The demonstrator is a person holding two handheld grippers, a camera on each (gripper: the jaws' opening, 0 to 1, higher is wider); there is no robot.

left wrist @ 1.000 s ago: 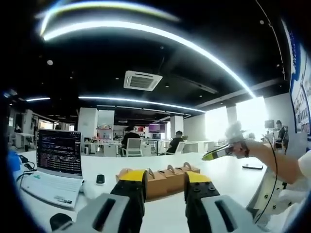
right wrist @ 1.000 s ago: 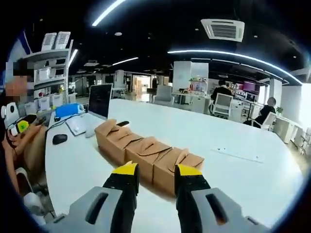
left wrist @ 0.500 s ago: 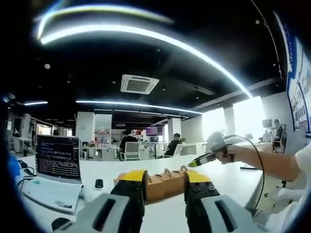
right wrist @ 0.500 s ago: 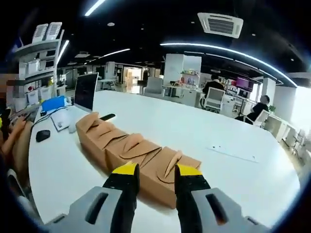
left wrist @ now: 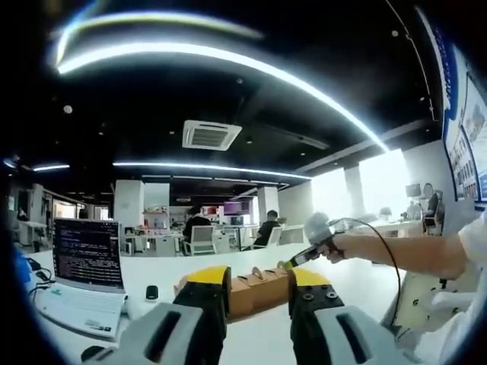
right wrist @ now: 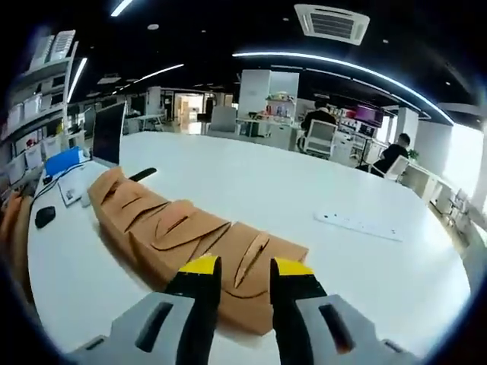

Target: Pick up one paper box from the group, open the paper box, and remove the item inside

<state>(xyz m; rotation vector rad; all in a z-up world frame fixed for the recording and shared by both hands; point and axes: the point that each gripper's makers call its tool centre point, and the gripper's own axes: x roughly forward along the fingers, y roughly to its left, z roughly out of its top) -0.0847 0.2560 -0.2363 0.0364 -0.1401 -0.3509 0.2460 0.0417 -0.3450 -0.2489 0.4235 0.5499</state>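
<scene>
- Laptop (left wrist: 78, 262) sits at nine o'clock on the bench (left wrist: 259, 342).
- Boxes (right wrist: 179, 232) lie in a row mid-bench.
- Left tool (left wrist: 259, 285): jaws parted, holding nothing.
- Right tool (right wrist: 237, 275): jaws parted, empty, over the nearest box (right wrist: 255, 266).

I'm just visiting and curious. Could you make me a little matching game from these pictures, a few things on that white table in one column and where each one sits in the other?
Things:
1. laptop
2. row of paper boxes
3. white power strip
4. computer mouse

Places:
A. alone on the table, off to the right in the right gripper view
B. at the table's left end, screen lit
C. just ahead of the right gripper
D. near the left table edge in the right gripper view

Pairs: 1-B, 2-C, 3-A, 4-D
</scene>
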